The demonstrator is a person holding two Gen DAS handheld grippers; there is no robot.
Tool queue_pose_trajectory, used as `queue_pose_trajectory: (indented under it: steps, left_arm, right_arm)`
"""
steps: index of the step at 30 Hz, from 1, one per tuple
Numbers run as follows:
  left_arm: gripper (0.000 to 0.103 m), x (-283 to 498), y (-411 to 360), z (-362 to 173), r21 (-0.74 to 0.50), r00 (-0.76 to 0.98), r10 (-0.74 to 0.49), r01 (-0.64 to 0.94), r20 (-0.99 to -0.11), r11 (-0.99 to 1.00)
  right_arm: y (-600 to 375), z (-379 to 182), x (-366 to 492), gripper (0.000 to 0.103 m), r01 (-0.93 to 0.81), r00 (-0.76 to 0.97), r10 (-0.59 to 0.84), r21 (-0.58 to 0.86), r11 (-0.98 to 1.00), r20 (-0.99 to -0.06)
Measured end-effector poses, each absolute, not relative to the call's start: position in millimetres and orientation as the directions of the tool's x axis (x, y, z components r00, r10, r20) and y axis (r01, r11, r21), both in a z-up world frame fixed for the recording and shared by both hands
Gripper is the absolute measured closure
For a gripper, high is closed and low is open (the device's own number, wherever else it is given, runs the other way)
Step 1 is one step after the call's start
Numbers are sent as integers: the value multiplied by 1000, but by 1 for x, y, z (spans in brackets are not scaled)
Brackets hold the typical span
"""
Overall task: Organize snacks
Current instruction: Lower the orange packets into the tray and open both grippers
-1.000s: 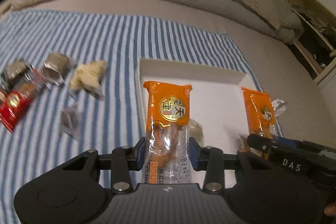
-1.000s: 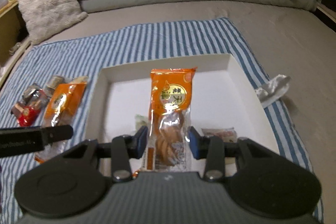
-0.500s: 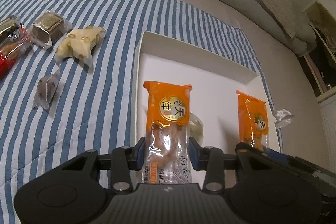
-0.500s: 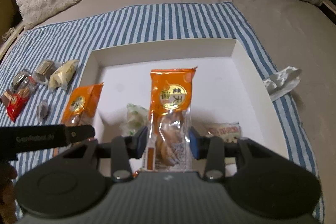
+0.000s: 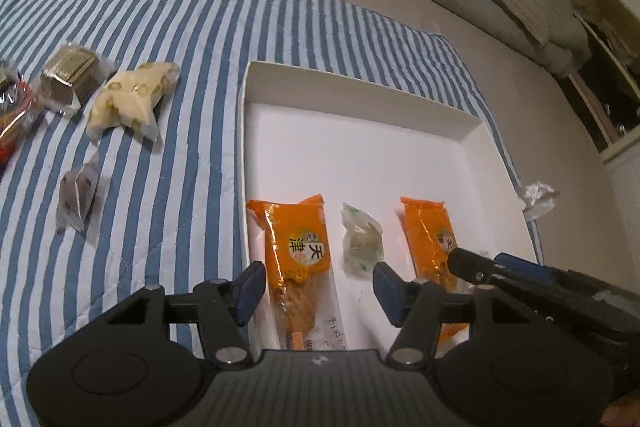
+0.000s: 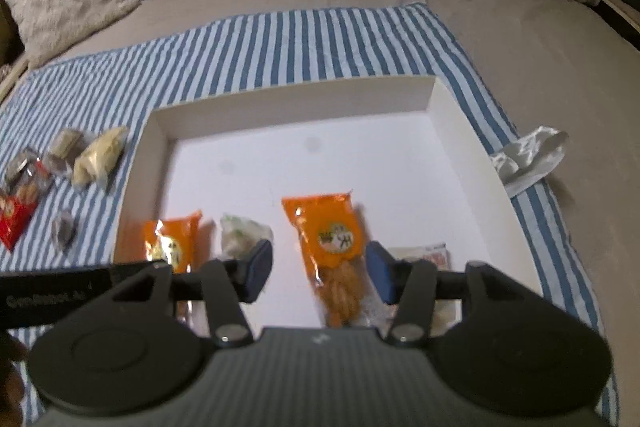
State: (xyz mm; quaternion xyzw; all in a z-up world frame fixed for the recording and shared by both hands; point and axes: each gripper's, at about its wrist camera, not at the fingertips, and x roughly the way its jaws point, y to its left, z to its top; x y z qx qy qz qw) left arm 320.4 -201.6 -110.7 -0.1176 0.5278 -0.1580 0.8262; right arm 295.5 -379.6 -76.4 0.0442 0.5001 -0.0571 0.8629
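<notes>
1. Snacks lie in two groups on a blue-and-white striped blanket (image 5: 168, 187) spread over a bed: a loose cluster at the left and several packets inside a white shallow box (image 5: 360, 155) at the centre.
2. Farthest left, a red packet (image 6: 14, 217) sits at the blanket's edge, with a foil-wrapped brown snack (image 5: 70, 83) just beside it.
3. Next comes a pale yellow wrapped pastry (image 5: 130, 99), and nearer the camera a small dark sweet in clear wrap (image 5: 76, 195), apart from the rest.
4. Inside the box, against its left wall, an orange packet (image 5: 300, 251) lies flat, its clear lower end showing a fried twist.
5. The left gripper (image 5: 318, 285) hovers over that packet with its blue pads (image 5: 250, 287) spread wide, neither pad touching the wrapper.
6. A small green-and-white wrapped sweet (image 5: 362, 243) lies between the two orange packets.
7. The second orange packet (image 6: 334, 247) lies flat to the right, slightly tilted.
8. The right gripper (image 6: 318, 273) straddles it with fingers parted, clear of the wrapper on both sides.
9. A white packet with red print (image 6: 430, 255) rests just right of it, partly hidden behind the right finger.
10. Outside the box, a crumpled clear wrapper (image 6: 528, 157) lies at the blanket's right edge.
</notes>
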Motion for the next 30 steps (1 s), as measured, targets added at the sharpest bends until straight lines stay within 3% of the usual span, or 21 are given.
queue_pose_trajectory:
  steps: [17,22,30]
  left_arm:
    - [35,292,-195,-86,-288,408,-350,207,-843,935]
    - [28,284,-191,-81,-261,419,-328,210,-847,942]
    - [1,277,-174,-77,-194,462,-253,173,-850,966]
  right_arm:
    - [-396,-55,257,41,146,510,7,94,985,-860]
    - [-398,-48,247,28,149,525,-5,86,985,-851]
    - [-405,-41,227,5,178,544,-46,62,982,-838]
